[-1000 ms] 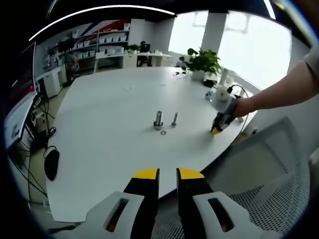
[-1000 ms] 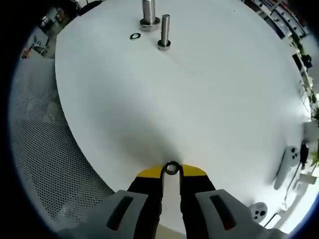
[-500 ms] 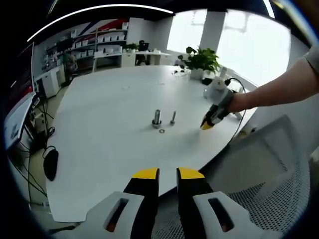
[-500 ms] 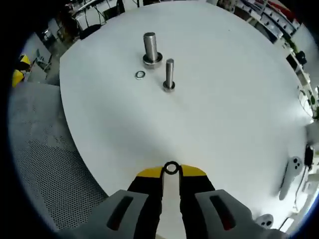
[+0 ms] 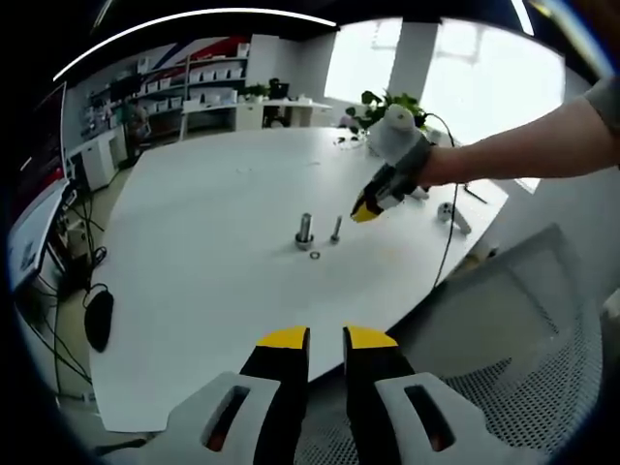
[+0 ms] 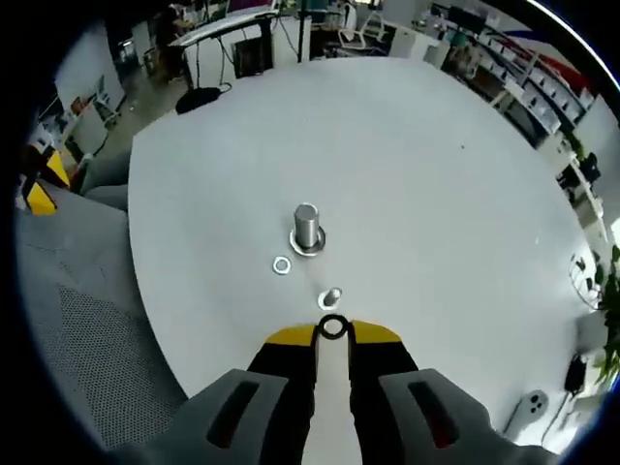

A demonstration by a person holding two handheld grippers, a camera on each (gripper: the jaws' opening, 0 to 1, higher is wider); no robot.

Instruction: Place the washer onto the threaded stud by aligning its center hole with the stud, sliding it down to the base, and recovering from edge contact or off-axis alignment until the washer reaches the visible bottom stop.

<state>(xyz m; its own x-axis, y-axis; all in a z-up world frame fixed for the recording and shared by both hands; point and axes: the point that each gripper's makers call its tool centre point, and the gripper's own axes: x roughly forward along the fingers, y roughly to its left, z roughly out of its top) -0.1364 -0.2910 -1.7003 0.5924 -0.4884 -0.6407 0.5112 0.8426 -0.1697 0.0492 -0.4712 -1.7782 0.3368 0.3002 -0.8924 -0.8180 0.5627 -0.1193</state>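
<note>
1. The right tool [image 6: 332, 332] has two black jaws with yellow tips, clamped on a small dark metal washer [image 6: 333, 326]; the ring sits between the tips with its round hole facing the camera.
2. In the left gripper view the right tool [image 5: 366, 208] hangs in the air above the surface, held by a person's bare forearm [image 5: 528, 155] that reaches in from the right, its yellow tips pointing down just beside the thin stud [image 5: 336, 230].
3. In the right gripper view the thin stud [image 6: 331, 297] is seen almost end-on, a small shiny grey round top just beyond the held washer.
4. A thicker stud [image 6: 307, 229] stands upright a little farther off, a smooth silver cylinder on a wider round base.
5. A second washer [image 6: 281, 264], flat and pale silver, lies on the surface near the thick stud's base, apart from both studs.
6. The left tool [image 5: 325, 341] has the same black jaws and yellow tips; they stand close together with a narrow gap and nothing between them, near the surface's front edge, well apart from the studs.
7. The surface [image 5: 213, 213] is a big rounded white top, smooth and matte.
8. A grey perforated mesh chair [image 5: 523, 339] stands beside the surface's edge.
</note>
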